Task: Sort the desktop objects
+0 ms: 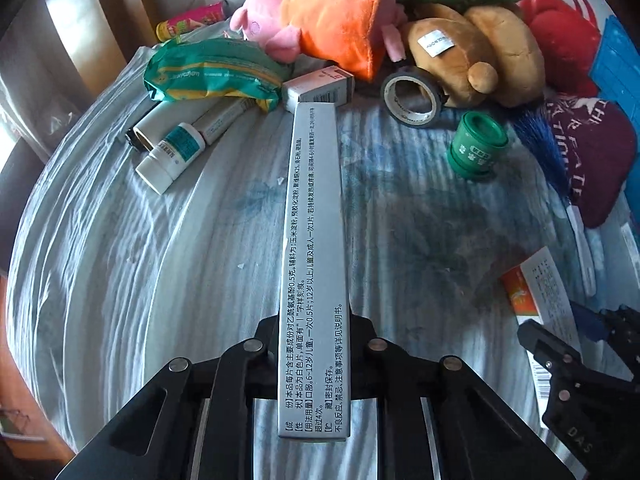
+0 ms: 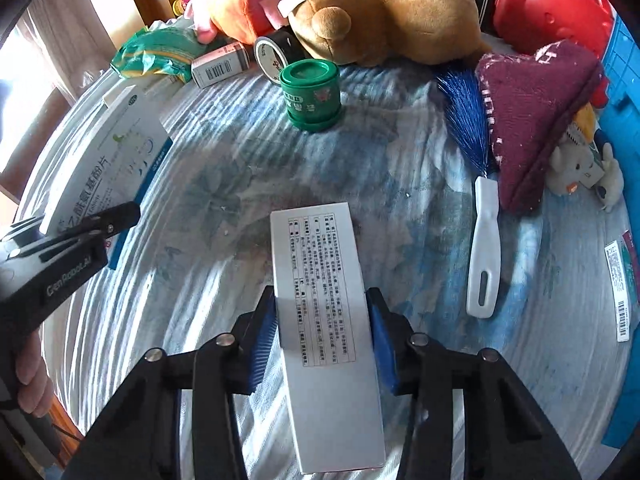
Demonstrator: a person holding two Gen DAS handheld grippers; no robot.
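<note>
Each hand already carries a flat medicine box: the left gripper [image 1: 314, 364] is clamped on the thin edge of a silver box [image 1: 314, 240], the right gripper [image 2: 322, 332] across a white box [image 2: 320, 300], both long axes pointing far toward the toys [image 2: 380, 12] on the bed [image 2: 224, 168].

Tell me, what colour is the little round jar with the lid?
Green all over. The jar shows best in the right wrist view, standing on the blue patterned cloth.

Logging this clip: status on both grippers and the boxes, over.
Left gripper shut on the edge-on medicine box. Right gripper shut on the white printed box. Both held over the cloth; plush toys clustered beyond, nothing blocking.
</note>
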